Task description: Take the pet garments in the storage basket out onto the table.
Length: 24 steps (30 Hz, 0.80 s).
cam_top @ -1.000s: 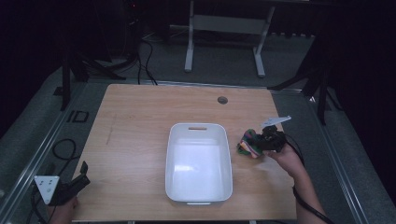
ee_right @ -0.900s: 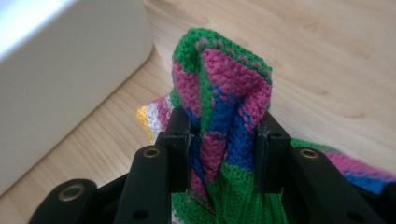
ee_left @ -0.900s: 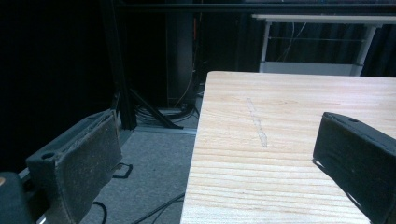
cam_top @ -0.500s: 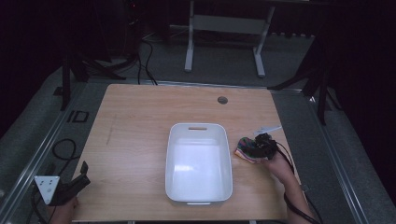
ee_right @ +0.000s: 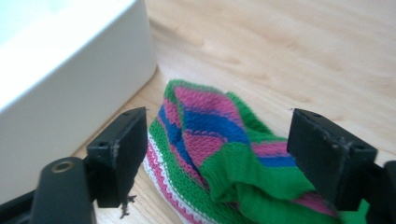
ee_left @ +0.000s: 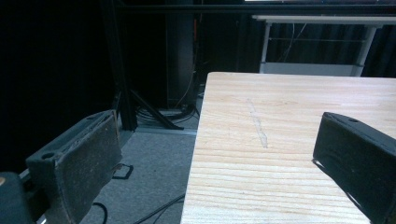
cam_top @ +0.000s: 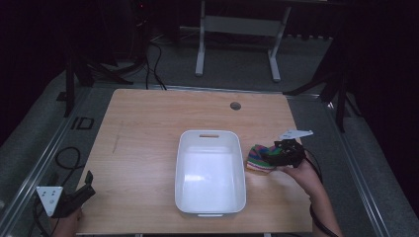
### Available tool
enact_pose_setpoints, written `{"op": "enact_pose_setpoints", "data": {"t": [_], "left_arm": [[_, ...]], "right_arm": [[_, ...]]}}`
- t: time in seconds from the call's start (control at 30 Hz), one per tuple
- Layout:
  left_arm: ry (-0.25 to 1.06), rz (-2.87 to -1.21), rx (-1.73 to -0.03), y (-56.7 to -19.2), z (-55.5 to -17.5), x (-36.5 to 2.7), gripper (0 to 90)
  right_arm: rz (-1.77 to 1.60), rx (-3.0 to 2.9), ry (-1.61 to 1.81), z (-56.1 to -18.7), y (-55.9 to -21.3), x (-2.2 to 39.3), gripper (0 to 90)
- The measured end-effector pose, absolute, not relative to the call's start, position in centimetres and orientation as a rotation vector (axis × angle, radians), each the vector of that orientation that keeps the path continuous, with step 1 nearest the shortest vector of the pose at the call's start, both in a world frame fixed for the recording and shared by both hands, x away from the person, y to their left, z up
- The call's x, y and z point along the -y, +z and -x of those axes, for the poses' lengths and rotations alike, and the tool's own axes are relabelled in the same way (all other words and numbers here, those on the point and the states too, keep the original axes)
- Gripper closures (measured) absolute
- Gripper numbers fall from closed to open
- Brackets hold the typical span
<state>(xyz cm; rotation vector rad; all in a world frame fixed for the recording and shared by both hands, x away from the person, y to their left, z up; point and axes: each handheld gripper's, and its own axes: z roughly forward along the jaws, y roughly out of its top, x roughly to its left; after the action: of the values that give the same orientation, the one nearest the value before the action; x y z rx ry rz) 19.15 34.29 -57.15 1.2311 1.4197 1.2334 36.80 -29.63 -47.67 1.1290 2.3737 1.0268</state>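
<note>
A knitted sock striped green, pink and blue lies crumpled on the wooden table, just right of a white plastic tub. My right gripper points left at the sock. In the right gripper view the sock sits between the two black jaws of the right gripper, which have just been opening and now stand wide apart without squeezing it. The tub's wall is close on the left there. My left gripper rests open at the table's front left corner, its jaws of the left gripper with nothing between them.
The tub is empty inside. A round cable hole sits near the table's far edge. A metal stand and cables lie on the floor beyond. The table's left edge drops to the grey floor.
The right gripper's jaws have gone from shut on the sock to wide apart, and the sock now lies loose on the table beside the tub. The left gripper has not moved.
</note>
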Motion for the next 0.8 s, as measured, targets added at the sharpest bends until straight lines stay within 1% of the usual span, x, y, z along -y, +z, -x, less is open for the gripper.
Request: {"op": "enact_pose_setpoints", "data": {"t": [0.03,0.07,0.3,0.47,0.8], "left_arm": [[1.233,-1.231,-1.42,-57.1,-19.2,-34.3,1.3],[1.234,-1.231,-1.42,-57.1,-19.1,-34.3,1.3],[1.235,-1.231,-1.42,-57.1,-19.1,-34.3,1.4],[1.234,-1.231,-1.421,-57.1,-19.2,-34.3,1.4],[1.237,-1.232,-1.423,-57.1,-19.2,-34.3,1.3]], "right_arm": [[-1.122,-2.37,1.046,-36.5,-47.4,30.0,12.8],[-1.101,-2.372,1.055,-36.2,-47.3,30.3,10.7],[-1.123,-2.292,1.08,-34.6,-47.8,32.6,10.7],[-1.19,-2.142,1.149,-33.1,-49.5,35.3,10.7],[-1.231,-1.988,1.224,-30.0,-52.1,38.2,10.7]]}}
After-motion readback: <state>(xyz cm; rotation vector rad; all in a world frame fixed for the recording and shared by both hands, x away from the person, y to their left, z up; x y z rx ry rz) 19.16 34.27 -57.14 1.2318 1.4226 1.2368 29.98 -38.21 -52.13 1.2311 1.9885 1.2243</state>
